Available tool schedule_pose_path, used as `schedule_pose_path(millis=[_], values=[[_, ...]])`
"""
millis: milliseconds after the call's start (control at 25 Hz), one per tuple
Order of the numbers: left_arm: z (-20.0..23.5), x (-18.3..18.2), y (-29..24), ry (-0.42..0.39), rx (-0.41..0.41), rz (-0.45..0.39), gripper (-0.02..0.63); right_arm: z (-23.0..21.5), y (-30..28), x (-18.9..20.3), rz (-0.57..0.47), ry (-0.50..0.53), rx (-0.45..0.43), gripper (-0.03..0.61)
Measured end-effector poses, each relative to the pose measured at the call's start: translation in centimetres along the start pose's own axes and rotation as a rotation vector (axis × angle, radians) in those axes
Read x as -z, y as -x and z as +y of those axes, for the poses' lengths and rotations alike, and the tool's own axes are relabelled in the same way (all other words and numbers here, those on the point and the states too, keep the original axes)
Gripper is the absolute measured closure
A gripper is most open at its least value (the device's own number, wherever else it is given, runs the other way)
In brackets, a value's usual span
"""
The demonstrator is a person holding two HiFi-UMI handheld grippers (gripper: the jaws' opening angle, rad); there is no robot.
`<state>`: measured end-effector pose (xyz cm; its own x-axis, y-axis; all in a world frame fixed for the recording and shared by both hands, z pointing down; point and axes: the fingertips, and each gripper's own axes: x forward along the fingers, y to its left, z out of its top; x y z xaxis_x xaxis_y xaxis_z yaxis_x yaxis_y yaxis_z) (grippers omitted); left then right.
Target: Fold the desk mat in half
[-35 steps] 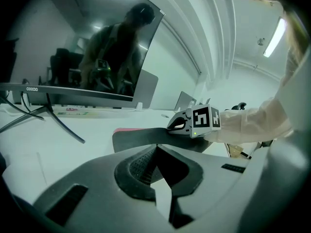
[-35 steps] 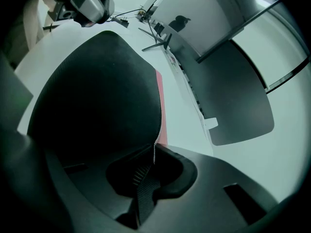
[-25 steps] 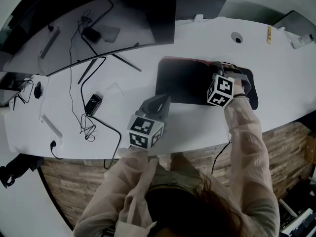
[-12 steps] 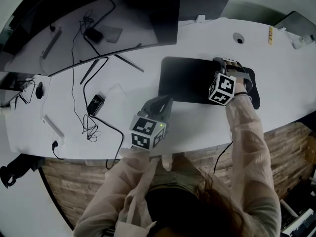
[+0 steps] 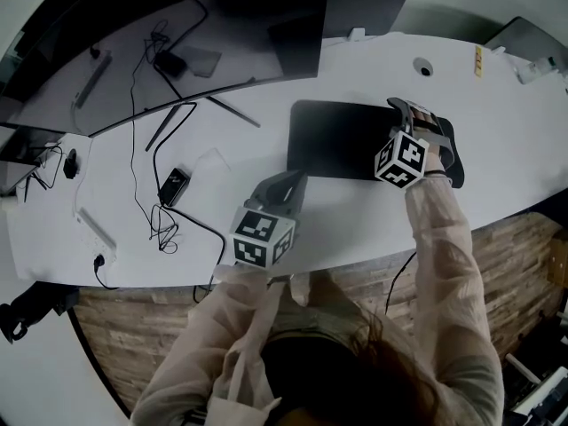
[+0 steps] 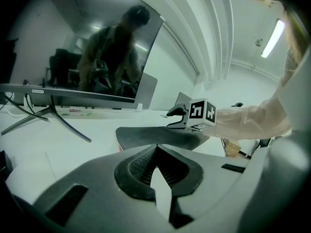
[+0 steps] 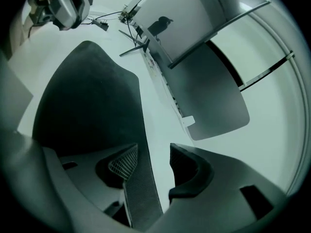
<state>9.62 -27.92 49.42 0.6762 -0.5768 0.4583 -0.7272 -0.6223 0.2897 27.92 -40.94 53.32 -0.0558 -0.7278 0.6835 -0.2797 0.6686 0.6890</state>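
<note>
The black desk mat lies flat on the white desk, right of centre, with its dark face up. My right gripper hovers over the mat's far right part. Its jaws have just been opening and now stand open. In the right gripper view the mat has its edge running between the pads of the right gripper, and neither pad presses on it. My left gripper rests near the desk's front edge, just left of the mat, shut and holding nothing. The left gripper view has the left gripper facing the mat.
A monitor stands behind the mat on thin legs. Cables and a small black adapter lie at the left of the desk. A round cable hole sits at the back right. The desk's front edge runs close to the person.
The red rim seen along the mat's far edge is gone and the mat lies flat. The right gripper has lifted a little and its jaws have opened. The left gripper has kept still.
</note>
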Motion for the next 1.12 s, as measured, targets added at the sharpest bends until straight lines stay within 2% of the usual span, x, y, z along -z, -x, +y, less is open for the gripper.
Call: schedule_pose_path(millis=[400, 680, 1120], values=[[-1.7, -0.4, 2.3, -0.036, 0.06, -0.019, 0.589, 1.3, 4.8, -0.8, -0.032, -0.223, -0.017, 0.362], [-1.6, -1.1, 4.6, -0.059, 0.073, -0.047, 0.589, 2.3, 8.6, -3.2, -0.144, -0.538, -0.088, 0.379], [0.6, -3.0, 9.0, -0.085, 0.04, -0.111, 0.589, 3.3, 15.3, -8.3, -0.295, -0.78, -0.083, 0.417]])
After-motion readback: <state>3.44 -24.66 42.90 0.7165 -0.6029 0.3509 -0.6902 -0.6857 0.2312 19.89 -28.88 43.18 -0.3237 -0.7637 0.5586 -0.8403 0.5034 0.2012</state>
